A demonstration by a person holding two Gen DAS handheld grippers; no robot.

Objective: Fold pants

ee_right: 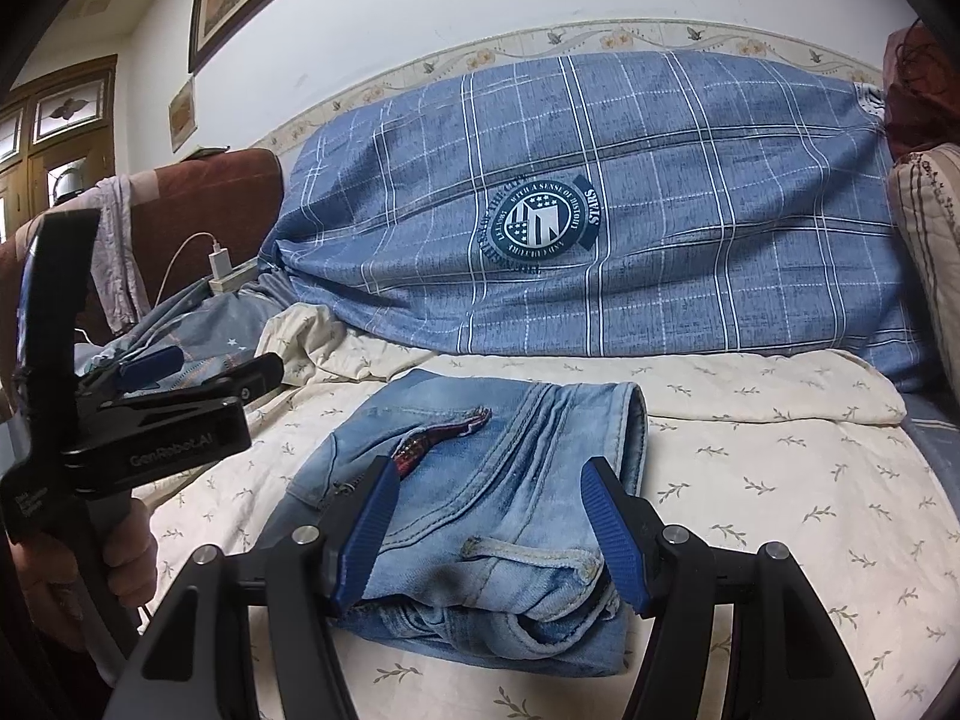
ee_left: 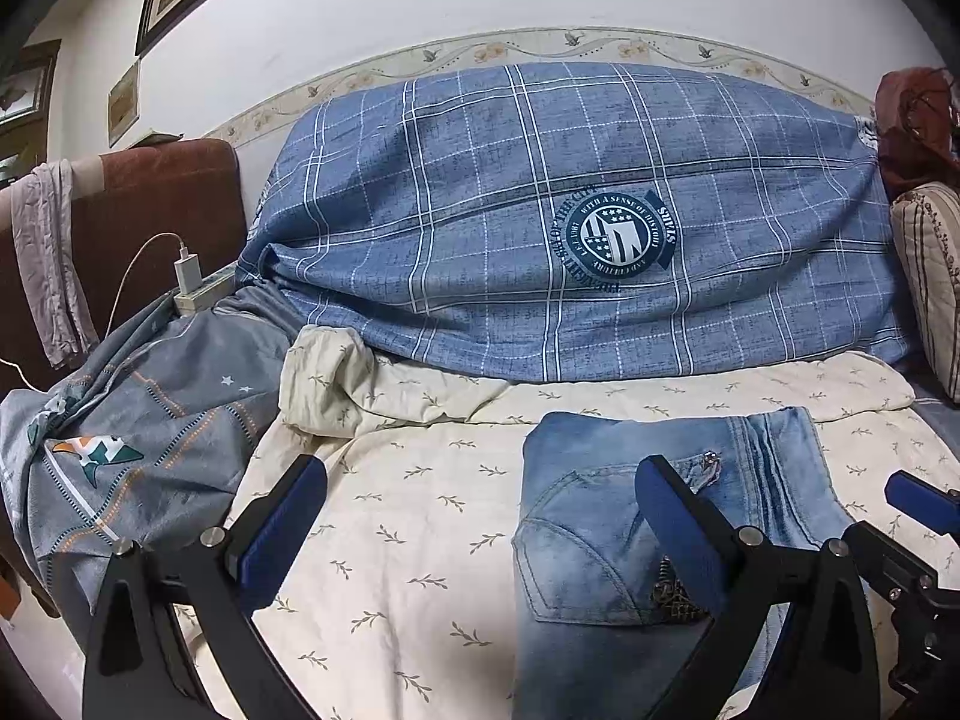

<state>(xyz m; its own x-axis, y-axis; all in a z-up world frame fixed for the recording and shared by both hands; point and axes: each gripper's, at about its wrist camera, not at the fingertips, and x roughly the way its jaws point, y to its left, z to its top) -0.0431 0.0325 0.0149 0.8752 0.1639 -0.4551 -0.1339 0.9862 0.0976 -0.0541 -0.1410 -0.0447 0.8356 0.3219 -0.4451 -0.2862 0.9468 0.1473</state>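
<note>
Light blue jeans (ee_right: 480, 498) lie folded into a compact rectangle on the cream leaf-print sheet (ee_right: 780, 480). They also show in the left wrist view (ee_left: 606, 528), at lower right. My right gripper (ee_right: 492, 516) is open, its blue pads on either side of the folded bundle's near end, holding nothing. My left gripper (ee_left: 486, 504) is open and empty over the sheet, just left of the jeans, with its right finger over the pocket. In the right wrist view the left gripper (ee_right: 198, 369) is at far left, held by a hand.
A large blue plaid pillow (ee_left: 570, 222) lies along the wall behind the sheet. A grey patterned quilt (ee_left: 132, 438) is bunched at the left by a brown headboard (ee_left: 156, 204) with a charger (ee_left: 189, 273). A striped cushion (ee_left: 930, 282) stands at the right edge.
</note>
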